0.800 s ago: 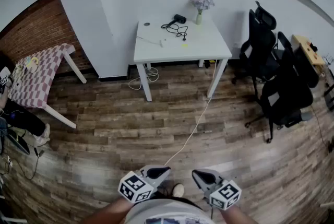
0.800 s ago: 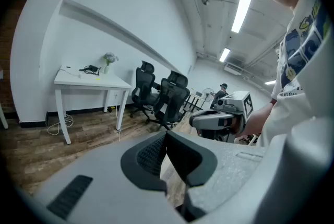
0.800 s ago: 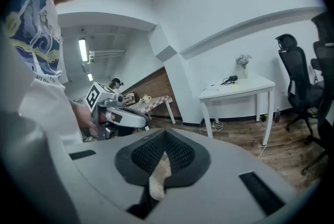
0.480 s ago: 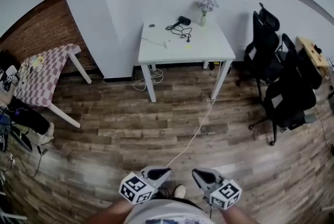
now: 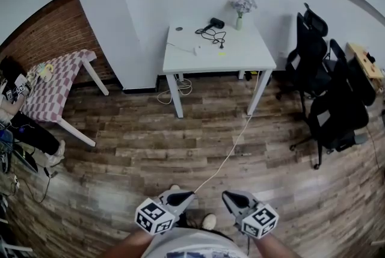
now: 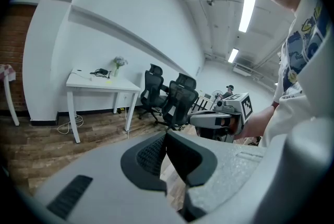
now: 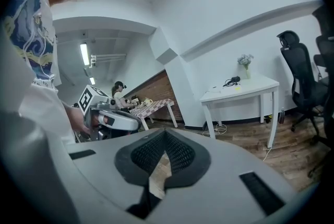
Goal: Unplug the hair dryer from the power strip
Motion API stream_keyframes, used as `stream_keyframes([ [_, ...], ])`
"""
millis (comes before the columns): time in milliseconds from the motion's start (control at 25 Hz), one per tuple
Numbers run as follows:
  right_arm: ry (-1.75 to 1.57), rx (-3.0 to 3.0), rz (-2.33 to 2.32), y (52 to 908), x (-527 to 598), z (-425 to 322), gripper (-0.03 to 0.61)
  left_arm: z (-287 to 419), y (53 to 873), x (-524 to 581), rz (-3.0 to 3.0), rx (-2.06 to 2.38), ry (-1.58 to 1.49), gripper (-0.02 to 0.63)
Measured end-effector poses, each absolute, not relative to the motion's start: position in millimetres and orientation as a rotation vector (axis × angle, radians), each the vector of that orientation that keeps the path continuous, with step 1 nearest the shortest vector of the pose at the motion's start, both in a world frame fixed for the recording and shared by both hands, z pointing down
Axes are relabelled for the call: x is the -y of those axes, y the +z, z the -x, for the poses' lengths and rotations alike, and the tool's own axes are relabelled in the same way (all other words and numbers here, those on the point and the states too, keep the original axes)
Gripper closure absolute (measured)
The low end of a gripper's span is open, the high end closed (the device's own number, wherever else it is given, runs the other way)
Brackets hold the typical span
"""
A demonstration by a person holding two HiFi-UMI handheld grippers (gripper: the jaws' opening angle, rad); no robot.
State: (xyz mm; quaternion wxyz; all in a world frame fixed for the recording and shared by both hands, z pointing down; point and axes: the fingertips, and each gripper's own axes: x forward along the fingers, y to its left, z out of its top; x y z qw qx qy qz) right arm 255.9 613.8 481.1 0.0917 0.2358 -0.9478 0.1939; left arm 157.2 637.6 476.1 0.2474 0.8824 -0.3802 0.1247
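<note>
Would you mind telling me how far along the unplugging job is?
Nothing looks done yet. The hair dryer lies on the white table across the room, its cord near the power strip. The left hand-held gripper and right hand-held gripper are shut, empty. Left: walk over, pull the plug.

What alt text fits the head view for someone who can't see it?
The left gripper and right gripper, both shut and empty, are held low over a wood floor, far from a white table by the wall. It bears a black hair dryer, a power strip and a vase of flowers.
</note>
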Motion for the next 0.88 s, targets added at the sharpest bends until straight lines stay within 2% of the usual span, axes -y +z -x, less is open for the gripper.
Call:
stream_keyframes([
  [80, 0.555, 2.819, -0.717, 478, -602, -250, 0.570, -149, 479, -627, -2.408, 1.020, 0.335, 0.611],
  [120, 0.545, 2.815, -0.731, 478, -594, -248, 0.513, -147, 480, -620, -2.415, 1.003, 0.335, 0.610],
  [160, 0.539, 2.806, -0.748, 479, -587, -245, 0.491, -144, 481, -612, -2.426, 0.984, 0.336, 0.610],
  [400, 0.483, 2.753, -0.828, 480, -536, -212, 0.491, -113, 476, -554, -2.494, 0.912, 0.332, 0.611],
  [880, 0.458, 2.668, -0.943, 476, -440, -96, 0.453, 6, 481, -477, -2.533, 0.814, 0.345, 0.611],
])
